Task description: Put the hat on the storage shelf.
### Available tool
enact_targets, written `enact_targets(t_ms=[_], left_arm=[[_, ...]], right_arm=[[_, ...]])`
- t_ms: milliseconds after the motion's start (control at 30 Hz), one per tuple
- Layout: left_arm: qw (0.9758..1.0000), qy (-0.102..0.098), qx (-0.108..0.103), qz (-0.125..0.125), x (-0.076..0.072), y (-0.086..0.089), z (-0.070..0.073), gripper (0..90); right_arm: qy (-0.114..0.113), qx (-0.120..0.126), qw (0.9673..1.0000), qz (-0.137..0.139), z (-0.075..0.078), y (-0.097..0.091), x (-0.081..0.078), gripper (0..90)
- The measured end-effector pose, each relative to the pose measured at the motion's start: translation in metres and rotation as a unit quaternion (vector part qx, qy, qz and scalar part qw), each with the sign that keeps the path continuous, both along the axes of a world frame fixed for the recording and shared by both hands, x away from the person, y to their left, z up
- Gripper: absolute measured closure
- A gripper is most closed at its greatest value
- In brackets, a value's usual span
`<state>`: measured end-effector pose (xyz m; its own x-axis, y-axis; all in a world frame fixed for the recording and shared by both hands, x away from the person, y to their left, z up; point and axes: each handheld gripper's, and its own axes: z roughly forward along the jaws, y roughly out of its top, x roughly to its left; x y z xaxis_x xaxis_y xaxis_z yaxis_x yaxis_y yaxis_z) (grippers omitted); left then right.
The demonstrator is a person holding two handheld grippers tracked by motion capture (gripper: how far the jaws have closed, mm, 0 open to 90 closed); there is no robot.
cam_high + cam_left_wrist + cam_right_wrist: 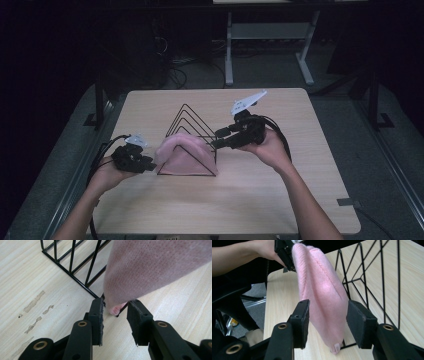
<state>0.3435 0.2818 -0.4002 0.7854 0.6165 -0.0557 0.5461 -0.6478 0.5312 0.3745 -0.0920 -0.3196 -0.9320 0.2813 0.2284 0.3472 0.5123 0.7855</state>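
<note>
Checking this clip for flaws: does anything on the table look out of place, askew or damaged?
Nothing is damaged or spilled. The pink knitted hat hangs draped over the black wire rack, its lower edge sagging unevenly. Pale scuff marks streak the wooden table.

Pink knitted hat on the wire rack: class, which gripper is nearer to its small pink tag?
Right. The right gripper straddles the pink knitted hat just above the tag, jaws open. The left gripper sits at the hat's opposite end.
</note>
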Motion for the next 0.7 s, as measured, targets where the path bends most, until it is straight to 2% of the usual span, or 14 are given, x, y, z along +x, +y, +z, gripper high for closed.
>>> enact_targets(t_ms=[133,700], left_arm=[[1.0,-0.001,-0.002,0.0,-0.001,0.0,0.001,64.4],[0.9998,-0.011,-0.015,-0.001,-0.007,0.002,0.012,58.8]], right_arm=[[0.005,-0.003,0.9999,-0.013,-0.001,-0.009,0.0,48.9],[0.0,0.001,0.9983,-0.059,-0.004,-0.044,-0.006,41.2]])
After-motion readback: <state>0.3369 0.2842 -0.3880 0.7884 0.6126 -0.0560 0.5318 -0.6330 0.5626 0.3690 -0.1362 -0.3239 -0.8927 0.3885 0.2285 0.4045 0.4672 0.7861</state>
